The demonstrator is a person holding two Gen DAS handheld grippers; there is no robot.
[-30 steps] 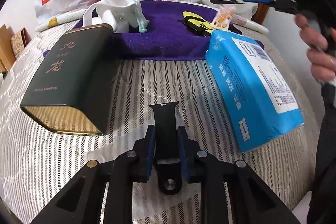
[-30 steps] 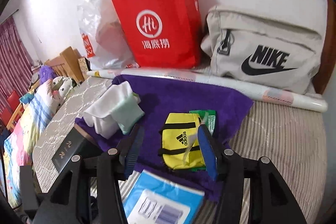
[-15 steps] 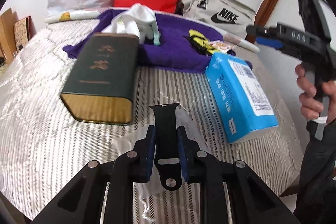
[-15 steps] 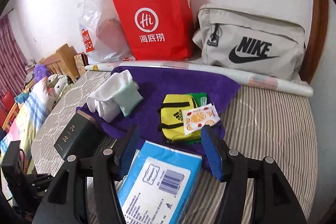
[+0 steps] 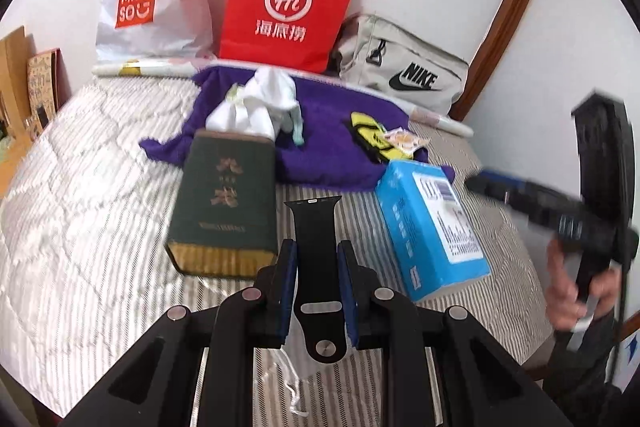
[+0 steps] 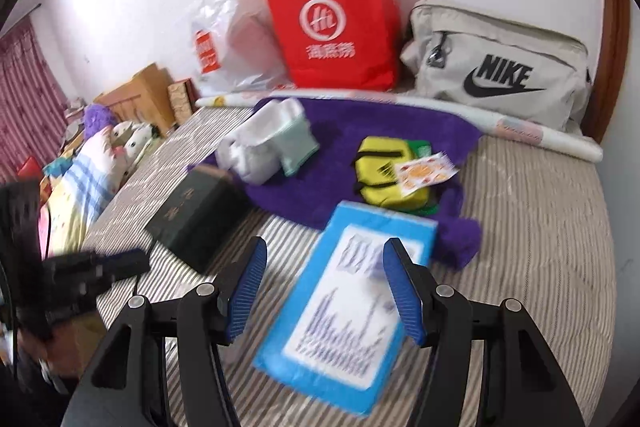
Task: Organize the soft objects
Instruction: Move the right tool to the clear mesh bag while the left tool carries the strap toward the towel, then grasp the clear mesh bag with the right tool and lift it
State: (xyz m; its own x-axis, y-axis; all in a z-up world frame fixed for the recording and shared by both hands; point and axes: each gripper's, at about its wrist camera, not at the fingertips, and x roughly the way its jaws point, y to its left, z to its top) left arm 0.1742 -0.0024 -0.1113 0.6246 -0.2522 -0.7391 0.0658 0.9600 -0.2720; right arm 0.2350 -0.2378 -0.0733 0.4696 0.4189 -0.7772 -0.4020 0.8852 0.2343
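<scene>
The left gripper (image 5: 314, 279) is clenched on a black silicone watch strap (image 5: 316, 251) held above the striped mattress's (image 5: 80, 211) near edge, not yet on the purple fleece towel (image 5: 332, 131), while the right gripper (image 6: 324, 287) hangs released over the blue tissue pack (image 6: 344, 307).

Bright, even room light, soft shadows. Strong fisheye bending and black corners. Motion blur on blue tissue pack (image 6: 344, 303) label and far gripper (image 5: 560, 215).

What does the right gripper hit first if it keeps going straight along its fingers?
Most likely the blue tissue pack: it lies directly between and beyond the open right gripper. How far below is unclear from this blurred view.
</scene>
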